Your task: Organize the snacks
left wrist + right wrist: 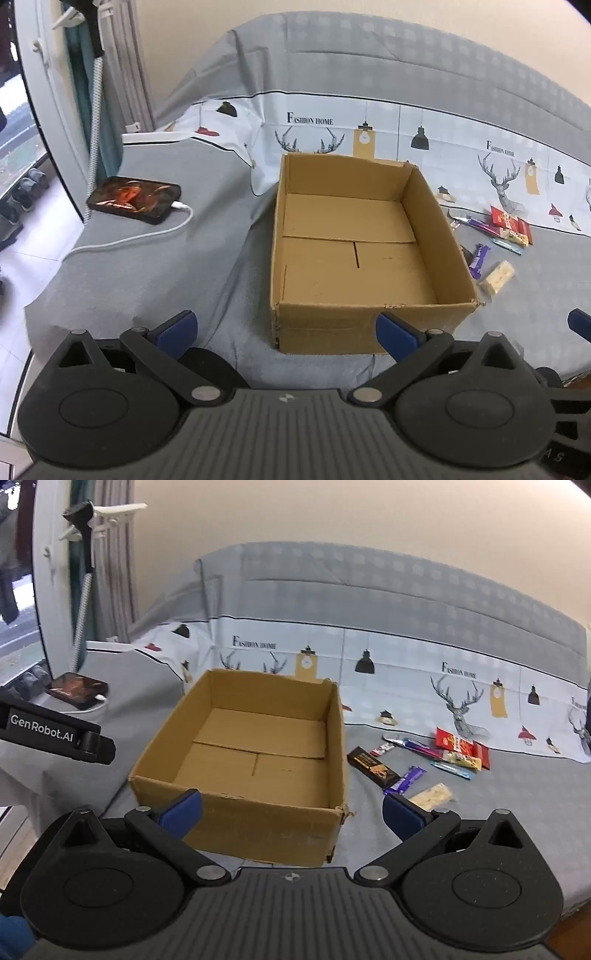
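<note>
An open, empty cardboard box (424,206) stands on the grey bed cover; it also shows in the right wrist view (334,738). Several snacks lie to its right: a black bar (373,767), a purple bar (404,780), a pale bar (431,796) and a red pack (461,747). The purple bar (479,260) and pale bar (496,277) also show in the left wrist view. My left gripper (286,330) is open and empty just before the box's near wall. My right gripper (291,812) is open and empty before the box's near right corner.
A phone (135,199) on a white charging cable (147,236) lies on the bed, left of the box. The bed's left edge drops to a tiled floor by a window. A patterned sheet (406,672) rises behind the box.
</note>
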The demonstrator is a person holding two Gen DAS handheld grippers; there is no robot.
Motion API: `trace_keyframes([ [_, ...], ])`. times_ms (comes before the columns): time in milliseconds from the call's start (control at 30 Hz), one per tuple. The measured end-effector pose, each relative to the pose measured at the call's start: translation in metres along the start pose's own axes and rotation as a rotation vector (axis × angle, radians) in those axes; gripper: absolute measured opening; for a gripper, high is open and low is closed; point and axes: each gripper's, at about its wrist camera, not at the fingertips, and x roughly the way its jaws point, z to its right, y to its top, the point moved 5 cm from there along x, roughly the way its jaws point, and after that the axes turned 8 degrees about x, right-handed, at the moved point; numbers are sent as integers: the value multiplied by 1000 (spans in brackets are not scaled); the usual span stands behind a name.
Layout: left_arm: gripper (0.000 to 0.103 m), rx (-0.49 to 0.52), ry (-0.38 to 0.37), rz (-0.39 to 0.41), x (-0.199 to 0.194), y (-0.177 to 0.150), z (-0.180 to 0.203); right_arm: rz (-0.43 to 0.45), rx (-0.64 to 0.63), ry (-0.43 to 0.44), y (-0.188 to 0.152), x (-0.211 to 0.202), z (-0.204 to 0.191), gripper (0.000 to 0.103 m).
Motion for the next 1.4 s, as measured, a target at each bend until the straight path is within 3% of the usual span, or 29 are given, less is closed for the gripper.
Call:
trace_keyframes([
  [367, 103, 12, 40, 27, -30, -18, -9, 38, 72, 33, -7, -20, 13, 103],
  [667, 103, 43, -41, 25, -12, -4, 9, 2, 54, -17, -10, -9, 14, 103],
  [900, 103, 12, -127, -11, 15, 13, 6, -47, 18, -67, -1, 13, 6, 103],
  [1067, 103, -24, -76, 12, 15, 27, -9, -17, 14, -45, 14, 9, 4, 103],
  [1400, 103, -36, 8, 4, -22, 6, -13, 29, 55, 59, 6, -16, 7, 103],
])
